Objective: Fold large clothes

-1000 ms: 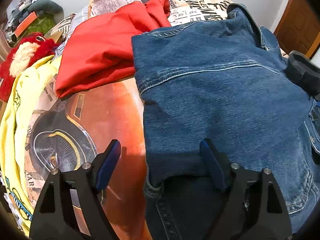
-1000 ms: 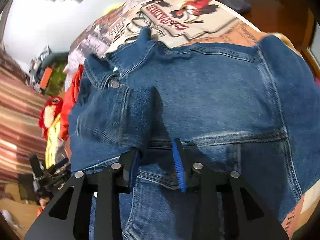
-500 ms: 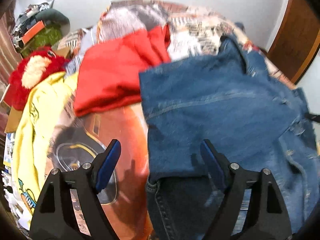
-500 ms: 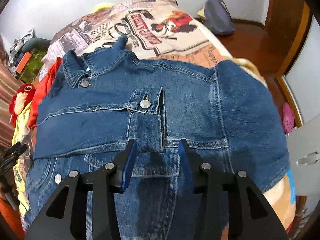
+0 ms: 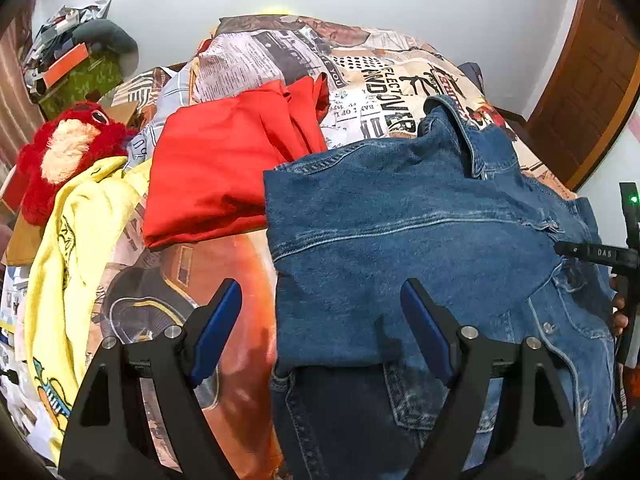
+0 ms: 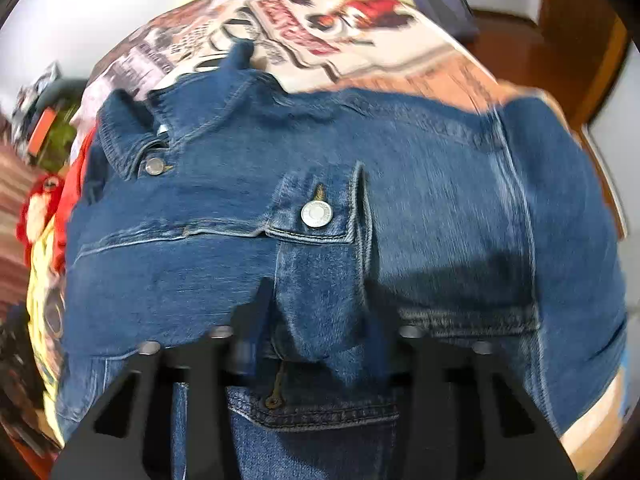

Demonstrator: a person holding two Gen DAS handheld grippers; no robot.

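Left wrist view, from left to right. A red plush toy (image 5: 60,152) and a yellow garment (image 5: 76,248) lie far to the left of the left claw (image 5: 320,332). A red garment (image 5: 224,176) lies ahead of its left finger, on the printed bedspread (image 5: 360,60). The claw hangs wide open and empty; its left finger is over the bedspread, its right finger over the denim jacket (image 5: 420,232). The jacket spreads ahead and to the right of the claw, with one sleeve folded across the body. Part of the right claw shows at the far right edge.

Right wrist view. The right claw (image 6: 316,320) points down at the jacket (image 6: 440,184). The buttoned sleeve cuff (image 6: 316,236) lies between its fingers. Its jaws have just been closing on the cuff; motion blur hides whether the pads press the cloth.
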